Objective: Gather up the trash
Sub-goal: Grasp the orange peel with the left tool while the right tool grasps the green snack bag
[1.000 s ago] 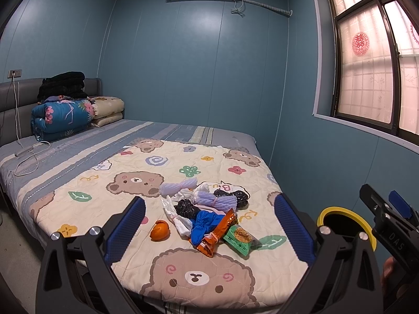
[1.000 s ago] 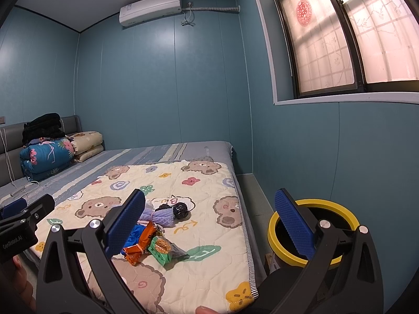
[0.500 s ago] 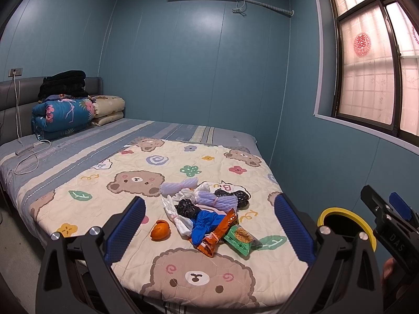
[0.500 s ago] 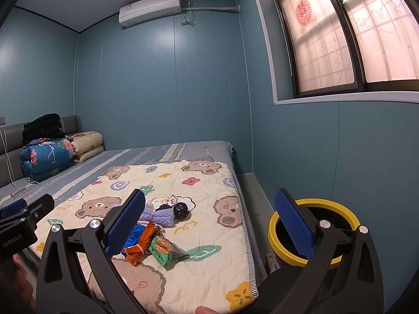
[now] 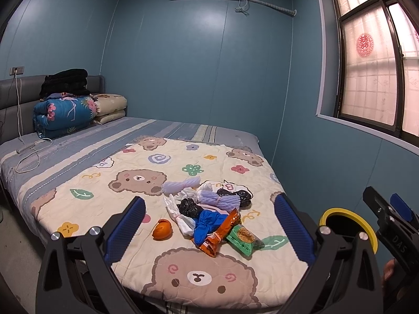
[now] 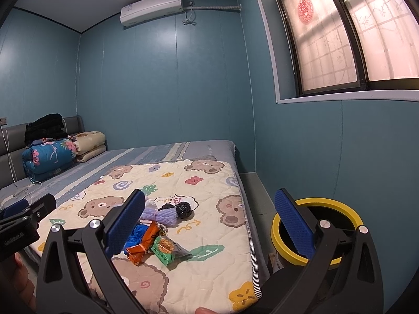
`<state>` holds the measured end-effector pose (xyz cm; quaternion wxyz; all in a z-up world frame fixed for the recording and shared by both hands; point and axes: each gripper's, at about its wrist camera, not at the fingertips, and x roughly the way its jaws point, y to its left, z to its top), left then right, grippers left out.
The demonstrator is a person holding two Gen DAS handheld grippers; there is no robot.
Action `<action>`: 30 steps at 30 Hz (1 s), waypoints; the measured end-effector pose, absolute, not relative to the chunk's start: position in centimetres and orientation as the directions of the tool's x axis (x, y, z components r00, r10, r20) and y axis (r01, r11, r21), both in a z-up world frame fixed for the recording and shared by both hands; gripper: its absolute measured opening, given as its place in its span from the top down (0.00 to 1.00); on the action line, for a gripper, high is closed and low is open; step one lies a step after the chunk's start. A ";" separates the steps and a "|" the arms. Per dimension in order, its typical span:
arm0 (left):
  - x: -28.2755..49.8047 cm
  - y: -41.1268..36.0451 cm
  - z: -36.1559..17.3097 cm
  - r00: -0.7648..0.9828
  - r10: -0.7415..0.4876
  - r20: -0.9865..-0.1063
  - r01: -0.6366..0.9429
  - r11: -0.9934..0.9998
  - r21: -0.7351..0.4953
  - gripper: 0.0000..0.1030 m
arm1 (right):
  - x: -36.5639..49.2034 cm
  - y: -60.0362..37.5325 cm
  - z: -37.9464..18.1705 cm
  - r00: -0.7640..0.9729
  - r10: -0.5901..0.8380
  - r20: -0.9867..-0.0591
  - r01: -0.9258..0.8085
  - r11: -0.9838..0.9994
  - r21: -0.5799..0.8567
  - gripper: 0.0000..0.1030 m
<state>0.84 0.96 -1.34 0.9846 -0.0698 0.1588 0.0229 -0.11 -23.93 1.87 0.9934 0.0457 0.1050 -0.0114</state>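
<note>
Crinkled plastic and foil make up the trash pile (image 5: 209,212) that we log on the bear-print quilt (image 5: 131,183), near the quilt's foot end and toward its window side. At the pile's near edge lie an orange snack wrapper (image 5: 222,233) and, touching it, a green snack packet (image 5: 242,238); behind these we note a blue bag (image 5: 207,222), black bags (image 5: 189,206) and pale lilac wrappers (image 5: 180,184). An orange peel (image 5: 162,229) sits just beside the pile, apart from it, on the side away from the window.

We see the left gripper (image 5: 209,227) held level short of the quilt's foot edge, aimed at the pile, jaws spread wide and holding nothing. The right gripper (image 6: 209,225) is held alongside it, nearer the window, jaws likewise spread wide and empty.

Past the quilt's window-side edge, on the floor, stands a yellow-rimmed bin (image 6: 337,204). Folded bedding (image 5: 68,110) is stacked at the far headboard end.
</note>
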 end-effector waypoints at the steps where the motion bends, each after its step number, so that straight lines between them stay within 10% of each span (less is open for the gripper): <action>1: 0.9 1.0 -1.3 0.948 0.023 -0.317 -0.067 0.989 -0.131 0.08 | 0.0 -23.9 1.8 0.977 -0.011 -0.213 0.031 0.996 0.089 0.08; 22: 8.8 7.2 -4.4 0.883 0.102 -0.459 -0.155 0.985 -0.079 0.08 | 7.9 -22.2 0.8 0.876 0.364 -0.317 -0.351 0.931 0.097 0.08; 30: 12.7 10.2 -9.8 0.808 -0.012 -0.588 -0.067 0.991 -0.113 0.08 | 14.5 -19.7 -4.3 0.736 0.395 -0.550 -0.452 0.891 0.036 0.08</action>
